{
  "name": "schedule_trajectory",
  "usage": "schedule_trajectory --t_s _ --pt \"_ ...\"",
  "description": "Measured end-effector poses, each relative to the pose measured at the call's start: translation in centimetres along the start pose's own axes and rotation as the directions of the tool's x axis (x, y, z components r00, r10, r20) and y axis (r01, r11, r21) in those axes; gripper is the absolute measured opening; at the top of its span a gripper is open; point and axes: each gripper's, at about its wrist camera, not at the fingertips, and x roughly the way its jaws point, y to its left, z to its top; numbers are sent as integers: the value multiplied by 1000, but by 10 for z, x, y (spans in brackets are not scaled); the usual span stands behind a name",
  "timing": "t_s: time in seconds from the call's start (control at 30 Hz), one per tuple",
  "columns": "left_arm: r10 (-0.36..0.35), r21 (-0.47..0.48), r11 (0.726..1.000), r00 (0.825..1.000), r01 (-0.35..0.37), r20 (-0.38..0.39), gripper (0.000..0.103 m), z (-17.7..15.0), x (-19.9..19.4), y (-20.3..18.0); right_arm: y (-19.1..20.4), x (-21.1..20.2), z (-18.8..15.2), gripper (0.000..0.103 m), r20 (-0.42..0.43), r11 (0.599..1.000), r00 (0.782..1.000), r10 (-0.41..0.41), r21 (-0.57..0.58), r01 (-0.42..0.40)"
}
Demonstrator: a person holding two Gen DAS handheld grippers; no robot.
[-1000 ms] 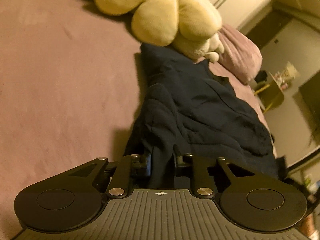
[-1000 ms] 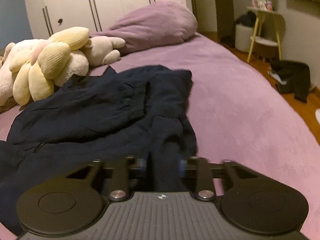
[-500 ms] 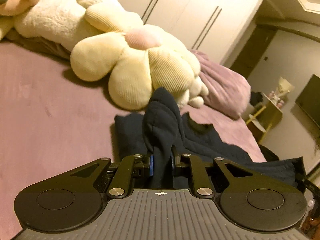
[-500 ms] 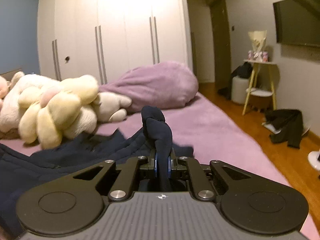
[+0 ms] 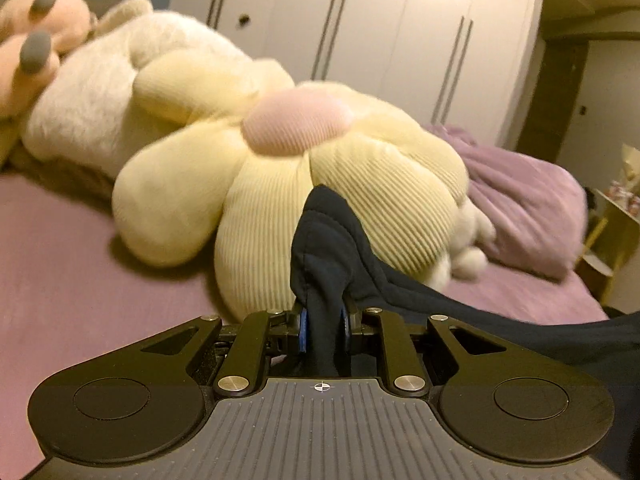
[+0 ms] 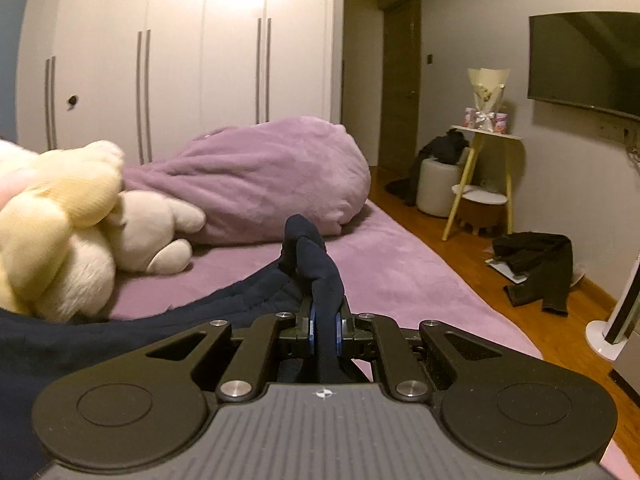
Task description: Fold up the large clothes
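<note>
Pinched navy garment (image 5: 332, 236) in both left tongs (image 5: 323, 326) and right tongs (image 6: 324, 326), lifted off bed (image 6: 380, 272) to carry edge over for fold.

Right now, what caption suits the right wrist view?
Right gripper pinches navy garment above purple bed.

Right tongs (image 6: 325, 330) pinch bunched navy garment (image 6: 316, 276) above purple bed (image 6: 400, 276).

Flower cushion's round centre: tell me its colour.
Pale pink, ringed by cream-yellow ribbed petals; the flower cushion shows best in the left wrist view.
</note>
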Motion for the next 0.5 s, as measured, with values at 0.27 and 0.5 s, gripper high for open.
schedule_trajectory --t_s 0.27,0.5 --pt "142 36 989 990 -142 -2 48 -71 76 -4 22 96 -34 9 -59 992 991 -121 13 122" --pt "124 -137 982 990 -132 -66 86 -92 96 30 -2 135 -76 17 -166 988 985 -47 137 70"
